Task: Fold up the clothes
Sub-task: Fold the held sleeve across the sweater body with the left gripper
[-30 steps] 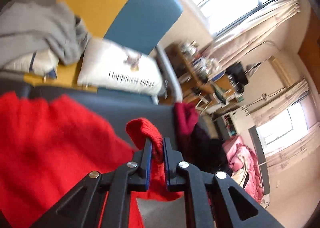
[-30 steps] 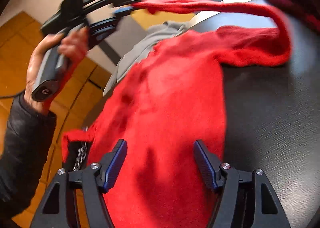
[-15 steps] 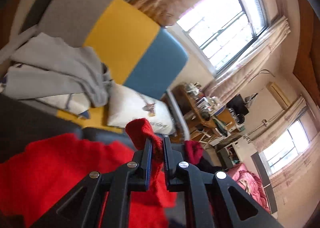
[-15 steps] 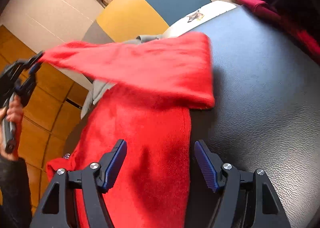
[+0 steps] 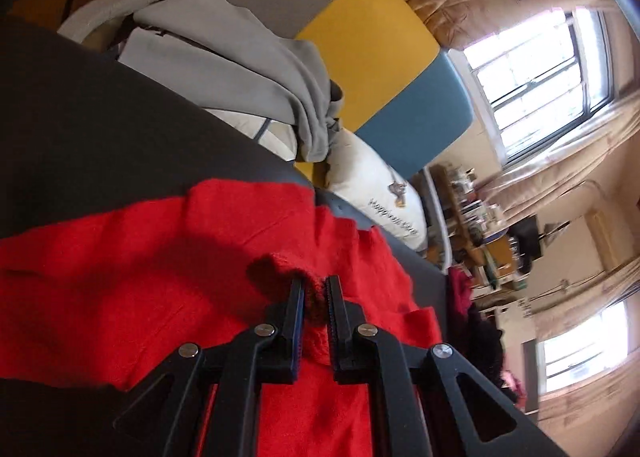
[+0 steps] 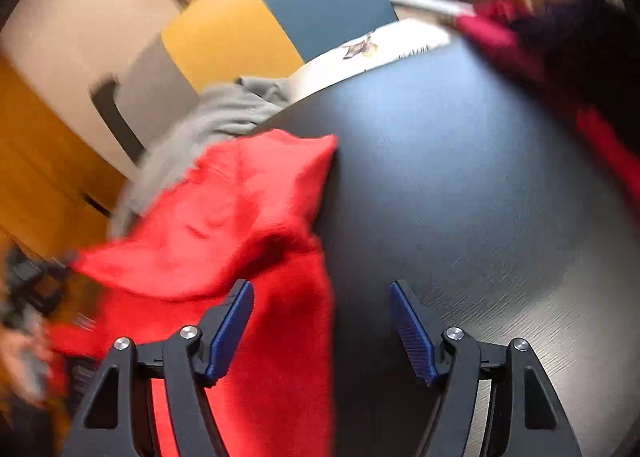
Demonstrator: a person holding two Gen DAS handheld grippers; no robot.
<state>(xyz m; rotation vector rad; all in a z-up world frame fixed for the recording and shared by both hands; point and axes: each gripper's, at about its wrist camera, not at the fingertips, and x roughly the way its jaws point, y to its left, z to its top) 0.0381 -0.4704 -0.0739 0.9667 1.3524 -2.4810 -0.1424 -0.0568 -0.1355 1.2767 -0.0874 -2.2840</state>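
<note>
Red sweater being folded on a dark table, its cuff pinched in the left gripper

In the left wrist view the left gripper (image 5: 316,297) was clamped on a knitted cuff of the red sweater (image 5: 160,269), which spread across the lower half of the frame over the dark table (image 5: 80,117); above it, in the upper middle, a grey garment (image 5: 248,69) lay on a white pillow (image 5: 376,189) against a chair (image 5: 360,37) with grey, yellow and blue panels. In the right wrist view the right gripper (image 6: 322,321) stood wide open with nothing between its blue pads (image 6: 232,325), hovering over the sweater's right edge at lower left, a flap of it doubled over the body; a blurred pile of dark clothes (image 6: 560,41) sat at the upper right
</note>
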